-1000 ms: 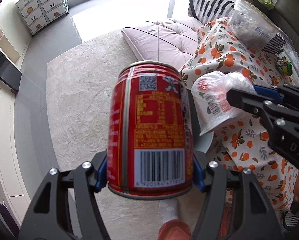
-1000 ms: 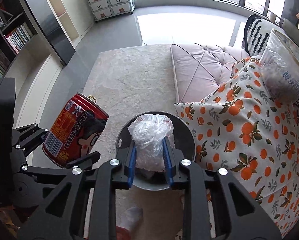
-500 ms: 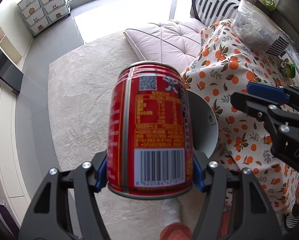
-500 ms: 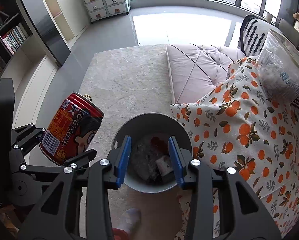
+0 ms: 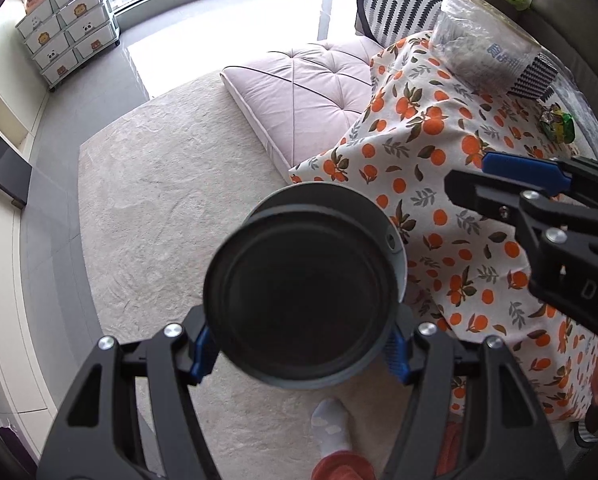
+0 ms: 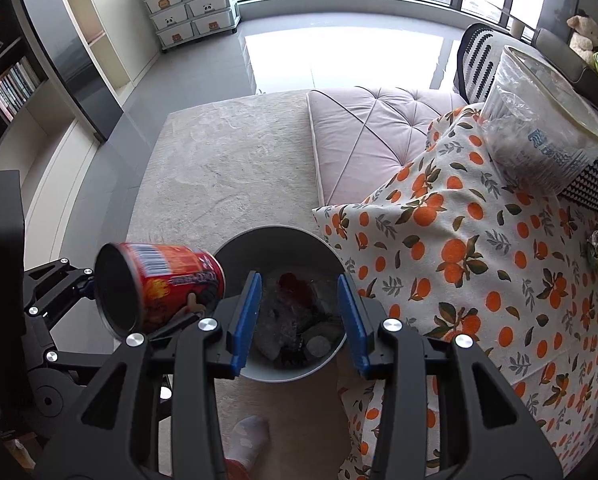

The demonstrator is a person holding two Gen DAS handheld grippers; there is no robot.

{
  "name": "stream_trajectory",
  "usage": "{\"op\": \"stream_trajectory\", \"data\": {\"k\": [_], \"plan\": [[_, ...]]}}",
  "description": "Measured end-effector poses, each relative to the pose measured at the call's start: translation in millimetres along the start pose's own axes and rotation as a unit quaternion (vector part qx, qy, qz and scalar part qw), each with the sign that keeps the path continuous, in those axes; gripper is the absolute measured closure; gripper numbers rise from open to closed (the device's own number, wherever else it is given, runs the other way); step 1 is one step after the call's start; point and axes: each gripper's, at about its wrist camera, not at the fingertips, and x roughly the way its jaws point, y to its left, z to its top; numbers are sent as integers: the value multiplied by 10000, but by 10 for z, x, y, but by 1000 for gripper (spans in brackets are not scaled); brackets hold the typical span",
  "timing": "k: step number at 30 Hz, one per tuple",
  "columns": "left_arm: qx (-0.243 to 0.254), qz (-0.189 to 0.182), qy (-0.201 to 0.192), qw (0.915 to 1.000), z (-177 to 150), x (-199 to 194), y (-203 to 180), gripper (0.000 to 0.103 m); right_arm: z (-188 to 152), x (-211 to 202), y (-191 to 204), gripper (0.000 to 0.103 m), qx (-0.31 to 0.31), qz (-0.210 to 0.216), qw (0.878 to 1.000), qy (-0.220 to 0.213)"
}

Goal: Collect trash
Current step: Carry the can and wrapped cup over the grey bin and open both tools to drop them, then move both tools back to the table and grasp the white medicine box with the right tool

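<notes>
The gray bin (image 6: 280, 308) stood on the pale rug (image 6: 223, 168), close against the hanging edge of the orange-print tablecloth (image 6: 475, 264). To its left and beyond it the rug and gray floor lay open as far as the pink cushion (image 6: 371, 136).

The left gripper (image 5: 299, 344) was clamped on the red can (image 6: 159, 288), its blue pads pressed on either side. The can was tipped over, its dark bottom facing the left camera and its far end over the bin's left rim. The right gripper (image 6: 299, 312) hung over the bin's mouth; its jaws had just been opening and stood apart with nothing between them.

In the left view the can hid most of the bin (image 5: 383, 220). The trash inside showed only as crumpled clear plastic with a red patch, hard to make out. A socked foot (image 6: 249, 436) was cut off at the bottom edge.
</notes>
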Motion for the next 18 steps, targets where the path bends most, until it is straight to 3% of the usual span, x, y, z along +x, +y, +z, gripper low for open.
{"op": "stream_trajectory", "data": {"k": [18], "plan": [[411,105,-225,9988,167,-356,-270,31,-105,-292,-315,64,476,-159,9987,-88]]}}
